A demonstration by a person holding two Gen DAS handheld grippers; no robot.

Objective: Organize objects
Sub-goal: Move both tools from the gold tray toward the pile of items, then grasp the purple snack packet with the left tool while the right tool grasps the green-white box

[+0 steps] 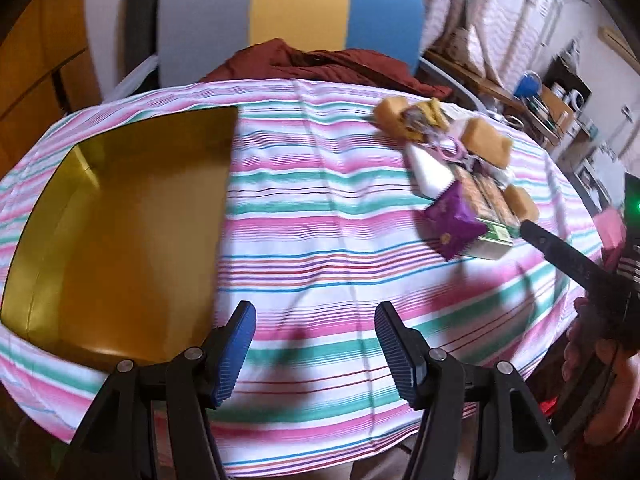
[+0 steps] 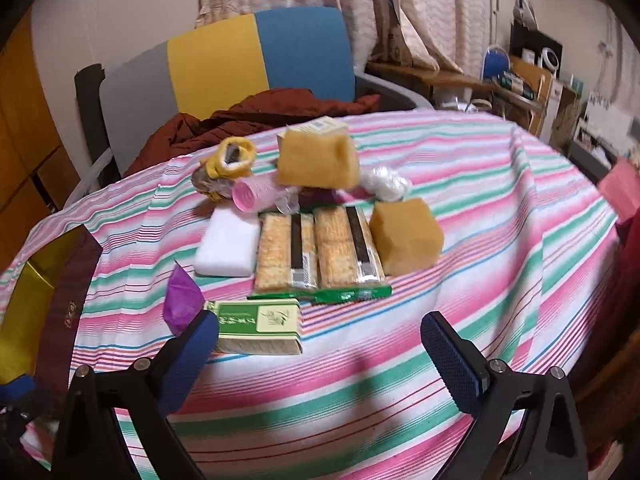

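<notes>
Both grippers are held open with nothing between the jaws: the left gripper [image 1: 316, 344] and the right gripper [image 2: 320, 354]. A heap of snacks [image 2: 316, 240] is seen mid-frame on the striped bench [image 2: 460, 280]. A gold tray [image 1: 120, 232] is seen at left.

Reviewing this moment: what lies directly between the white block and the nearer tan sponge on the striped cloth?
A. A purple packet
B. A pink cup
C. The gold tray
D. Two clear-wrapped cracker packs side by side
D: in the right wrist view the two cracker packs lie side by side, with the white block on one flank and the tan sponge on the other.
</notes>
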